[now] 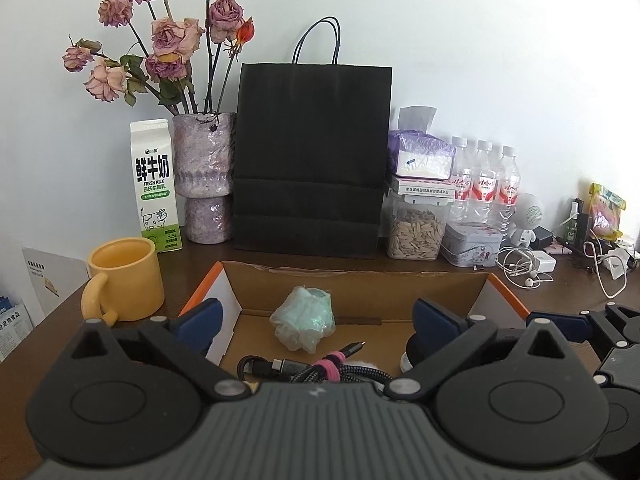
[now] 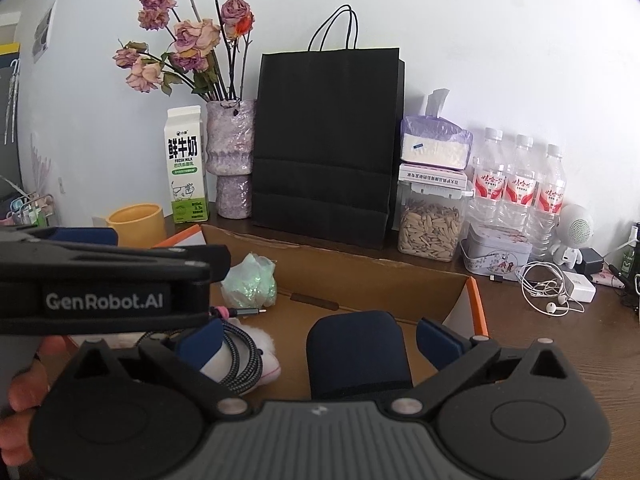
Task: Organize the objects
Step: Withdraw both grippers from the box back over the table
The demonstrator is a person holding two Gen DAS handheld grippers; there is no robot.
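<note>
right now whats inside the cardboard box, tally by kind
green crumpled bag: 1
braided cable: 1
white plush toy: 1
dark blue item: 1
total: 4, all inside the cardboard box

An open cardboard box (image 1: 352,276) with orange edges holds four things — a crumpled pale-green plastic bag (image 1: 305,318) toward the back, a coiled braided cable (image 1: 316,370) bound by a pink strap, a white plush toy (image 2: 264,354) under the cable, and a dark blue pouch (image 2: 358,354) at the right.
</note>
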